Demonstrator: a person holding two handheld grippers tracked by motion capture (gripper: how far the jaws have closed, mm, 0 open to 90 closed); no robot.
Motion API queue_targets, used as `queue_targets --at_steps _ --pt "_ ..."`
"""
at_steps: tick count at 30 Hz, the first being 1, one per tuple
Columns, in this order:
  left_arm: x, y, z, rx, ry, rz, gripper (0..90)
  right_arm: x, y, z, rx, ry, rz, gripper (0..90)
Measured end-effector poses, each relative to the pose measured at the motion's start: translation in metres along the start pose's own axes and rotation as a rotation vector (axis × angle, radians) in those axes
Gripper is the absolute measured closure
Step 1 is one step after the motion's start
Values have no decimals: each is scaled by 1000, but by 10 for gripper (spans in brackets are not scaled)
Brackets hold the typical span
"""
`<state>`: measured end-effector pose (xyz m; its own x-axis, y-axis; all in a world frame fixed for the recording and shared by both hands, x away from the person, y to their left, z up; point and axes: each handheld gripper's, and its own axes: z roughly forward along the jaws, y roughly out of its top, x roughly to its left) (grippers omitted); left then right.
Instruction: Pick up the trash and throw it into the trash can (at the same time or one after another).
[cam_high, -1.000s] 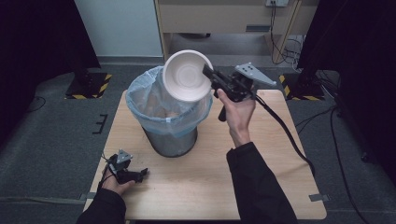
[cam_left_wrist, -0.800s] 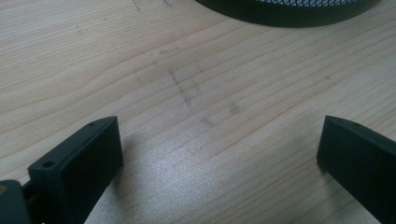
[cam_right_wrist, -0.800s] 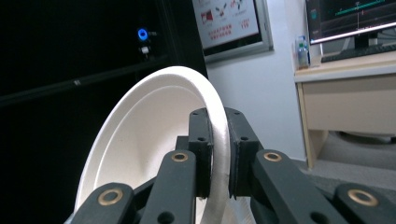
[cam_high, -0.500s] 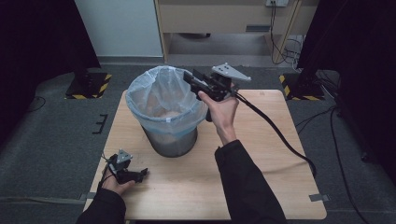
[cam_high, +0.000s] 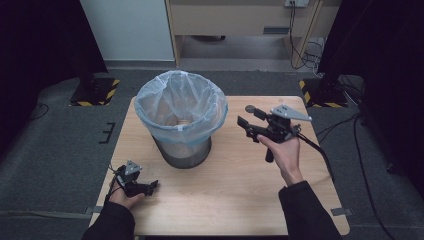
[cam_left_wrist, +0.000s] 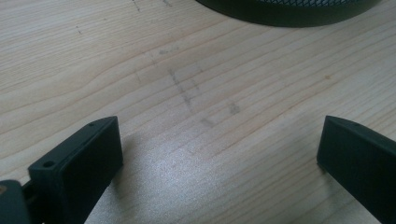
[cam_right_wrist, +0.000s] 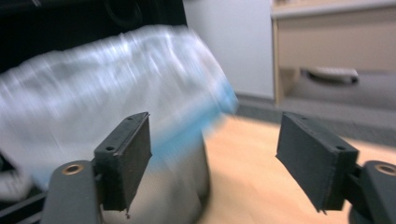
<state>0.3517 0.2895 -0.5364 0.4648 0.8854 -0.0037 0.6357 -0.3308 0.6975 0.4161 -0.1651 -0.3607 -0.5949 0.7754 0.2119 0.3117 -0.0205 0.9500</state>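
Nearest, at the front left corner of the table (cam_high: 240, 200), the left gripper (cam_high: 150, 186) rests low on the wood in the person's hand, its jaws spread wide with nothing but bare grain between them in the left gripper view (cam_left_wrist: 215, 154). It sits where it sat in both earlier pictures.

Further in, toward the right edge, the right gripper (cam_high: 246, 116) is held above the table beside the bin, well clear of its rim. A second ago it held a white bowl tipped over the mouth of the bin; half a second ago it was over the rim with no bowl to be seen. Now its jaws have just been opening and stand wide apart with nothing between them, as the right gripper view (cam_right_wrist: 215, 154) also shows, blurred by the motion.

Beyond, left of centre, stands the bin (cam_high: 181, 150), a dark mesh can with a pale blue liner (cam_high: 150, 107) folded over its rim. The bowl has most likely gone inside, though what lies in there cannot be made out clearly. By my reading the drop is done and the hand is coming away.
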Motion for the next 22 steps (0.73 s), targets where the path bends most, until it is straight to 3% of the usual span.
queue_targets --at_steps 1,6,7,8,11,12,13,17,22 --pt "0 0 0 0 0 0 0 -13 -21 -8 45 -22 -3 227" --pt "0 0 0 0 0 0 0 -46 -74 -24 200 -56 -8 209" --pt "0 0 0 0 0 0 0 -46 -74 -24 200 -56 -8 209" --pt "0 0 0 0 0 0 0 -58 -94 -30 252 -63 7 206" --pt "0 0 0 0 0 0 0 -73 -119 -39 289 -84 22 197" --pt "0 0 0 0 0 0 0 -73 -119 -39 289 -84 22 197" --pt "0 0 0 -1 0 0 0 -83 -132 -44 345 -101 0 183" --pt "0 0 0 -1 -3 -2 0 -102 -152 -54 448 -142 -70 173" --pt "1 0 0 -1 -5 0 0 -116 -162 -64 508 -192 -66 161"
